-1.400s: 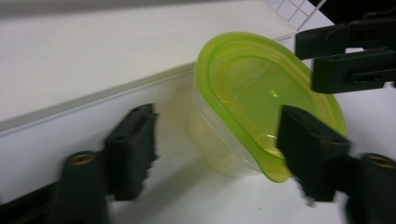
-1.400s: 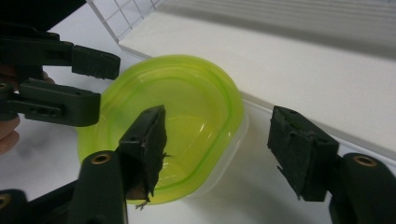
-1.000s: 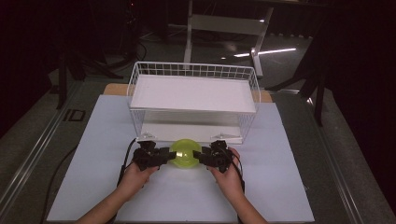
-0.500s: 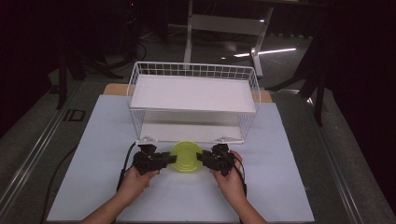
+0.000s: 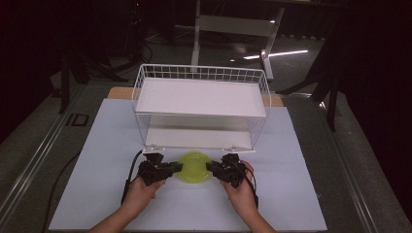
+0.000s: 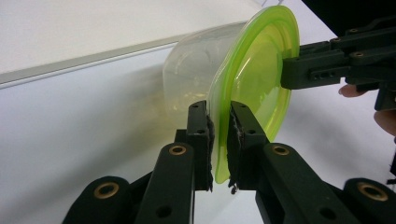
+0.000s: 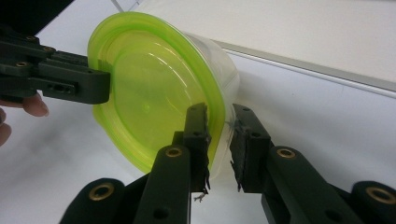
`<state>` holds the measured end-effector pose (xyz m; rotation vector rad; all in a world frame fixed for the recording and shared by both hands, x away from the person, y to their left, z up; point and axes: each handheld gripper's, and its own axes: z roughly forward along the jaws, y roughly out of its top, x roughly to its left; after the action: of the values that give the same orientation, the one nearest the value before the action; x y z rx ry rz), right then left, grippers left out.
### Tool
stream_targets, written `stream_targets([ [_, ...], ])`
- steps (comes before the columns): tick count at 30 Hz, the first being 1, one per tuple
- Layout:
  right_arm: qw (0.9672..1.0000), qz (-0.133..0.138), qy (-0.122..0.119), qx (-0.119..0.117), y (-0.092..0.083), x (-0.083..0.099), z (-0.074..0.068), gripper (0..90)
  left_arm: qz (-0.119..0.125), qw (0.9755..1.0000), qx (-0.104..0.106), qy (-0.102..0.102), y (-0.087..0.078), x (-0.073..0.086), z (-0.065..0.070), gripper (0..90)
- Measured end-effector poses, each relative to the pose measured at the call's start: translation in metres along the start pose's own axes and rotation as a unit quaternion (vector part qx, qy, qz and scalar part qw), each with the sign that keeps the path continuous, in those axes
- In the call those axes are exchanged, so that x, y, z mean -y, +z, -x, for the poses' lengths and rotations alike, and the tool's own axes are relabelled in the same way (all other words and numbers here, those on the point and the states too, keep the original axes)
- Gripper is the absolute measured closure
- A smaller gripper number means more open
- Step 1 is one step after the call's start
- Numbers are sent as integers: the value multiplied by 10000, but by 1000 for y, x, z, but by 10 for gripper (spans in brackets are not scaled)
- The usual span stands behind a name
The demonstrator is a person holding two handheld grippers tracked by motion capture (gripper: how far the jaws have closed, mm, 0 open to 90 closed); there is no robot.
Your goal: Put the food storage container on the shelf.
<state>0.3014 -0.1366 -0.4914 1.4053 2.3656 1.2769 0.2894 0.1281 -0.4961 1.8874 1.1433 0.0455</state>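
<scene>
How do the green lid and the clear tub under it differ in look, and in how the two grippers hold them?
The green lid is bright and opaque-tinted; the clear tub is colourless and see-through. The lid is a flat disc with a rim; the tub is deeper. The left gripper pinches the lid's rim alone; the right gripper closes over lid rim and tub wall together. Both are plastic and joined.

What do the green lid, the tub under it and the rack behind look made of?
Green lid: looks like soft, translucent plastic or silicone; light glows through it and its rim bends between the left gripper jaws. Tub: clear, slightly cloudy thin plastic, the table visible through its wall. Rack: white-coated metal wire, going by the thin grid sides; its shelves look like matte white panels.
</scene>
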Motion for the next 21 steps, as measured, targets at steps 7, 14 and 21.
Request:
stream_targets([
  [7,9998,186,17,6,-7,-8,-3,786,241,9996,54,114,-4,-7,-2,812],
  [14,9995,291,8,88,-12,-23,-3,791,307,9994,125,122,-1,-18,-6,811],
  [21,9992,378,52,136,-10,-31,2,790,451,9988,125,172,3,-25,-11,812],
])
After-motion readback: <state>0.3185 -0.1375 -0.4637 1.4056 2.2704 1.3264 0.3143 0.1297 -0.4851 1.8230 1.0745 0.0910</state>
